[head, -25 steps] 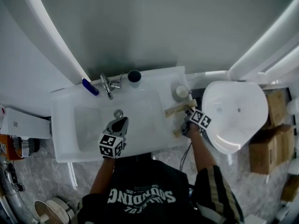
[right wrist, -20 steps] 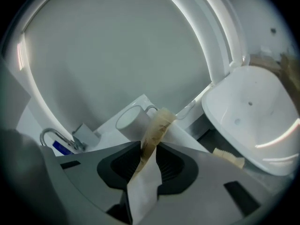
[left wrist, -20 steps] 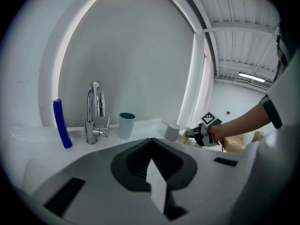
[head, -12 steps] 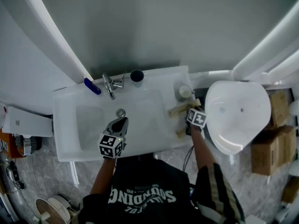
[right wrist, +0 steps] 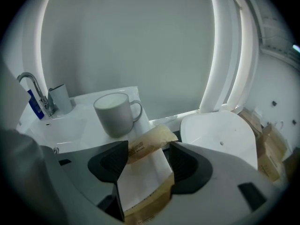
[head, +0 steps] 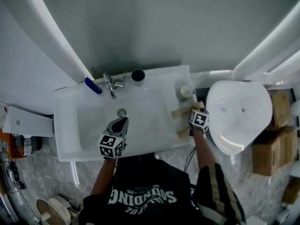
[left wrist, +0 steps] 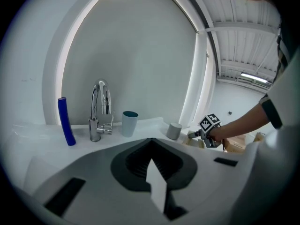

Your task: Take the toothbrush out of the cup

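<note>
Rightward on the sink worktop (head: 161,86), the right tool (right wrist: 147,150) has just been opening its jaws. They now stand wide apart around a tan paper-wrapped toothbrush (right wrist: 146,146), which lies outside the grey mug (right wrist: 115,114), just below it in the frame. At lower centre of the head view, the left tool (head: 120,124) hovers over the basin, jaws together and empty.

A tube (head: 92,86) stands left of the tap (head: 108,84), a tumbler (head: 138,75) just right, a mug (head: 184,92) farther right, the toothbrush packet (right wrist: 149,143) farthest right and nearer the front.
</note>
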The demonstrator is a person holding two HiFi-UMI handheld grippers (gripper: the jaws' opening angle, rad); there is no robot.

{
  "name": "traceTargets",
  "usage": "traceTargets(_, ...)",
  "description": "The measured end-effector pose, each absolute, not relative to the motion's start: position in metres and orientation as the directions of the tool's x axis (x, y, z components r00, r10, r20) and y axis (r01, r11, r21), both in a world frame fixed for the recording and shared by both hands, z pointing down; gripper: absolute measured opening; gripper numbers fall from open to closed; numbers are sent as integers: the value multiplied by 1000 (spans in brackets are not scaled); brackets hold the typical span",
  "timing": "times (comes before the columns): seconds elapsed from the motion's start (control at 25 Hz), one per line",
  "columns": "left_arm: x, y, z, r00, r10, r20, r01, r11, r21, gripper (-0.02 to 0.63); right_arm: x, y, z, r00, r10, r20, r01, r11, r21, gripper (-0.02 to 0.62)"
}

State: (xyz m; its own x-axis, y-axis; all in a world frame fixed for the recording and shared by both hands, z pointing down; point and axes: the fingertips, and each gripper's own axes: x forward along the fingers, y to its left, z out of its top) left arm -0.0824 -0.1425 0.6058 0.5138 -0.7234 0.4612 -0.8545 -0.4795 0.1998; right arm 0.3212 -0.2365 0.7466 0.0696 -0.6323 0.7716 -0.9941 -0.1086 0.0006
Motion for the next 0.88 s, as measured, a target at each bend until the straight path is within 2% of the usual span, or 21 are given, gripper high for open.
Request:
traceTargets(0.32, -79, -139, 605, 521, -720, 458, -849, -490, 197, 0, 329, -227, 752, 41, -608, 793, -992, -117, -39, 266)
traceTargets(0.48, -78, -138, 603, 526, -719, 454, -846, -496, 194, 0, 330, -226, 750, -1, -622, 783, -989, -118, -94, 324)
traceTargets(0.88, -74, -137, 595, 529, -727, 438, -844, -504, 184, 0, 310, -229, 705, -13, -729, 685, -1000, 1, -18, 322)
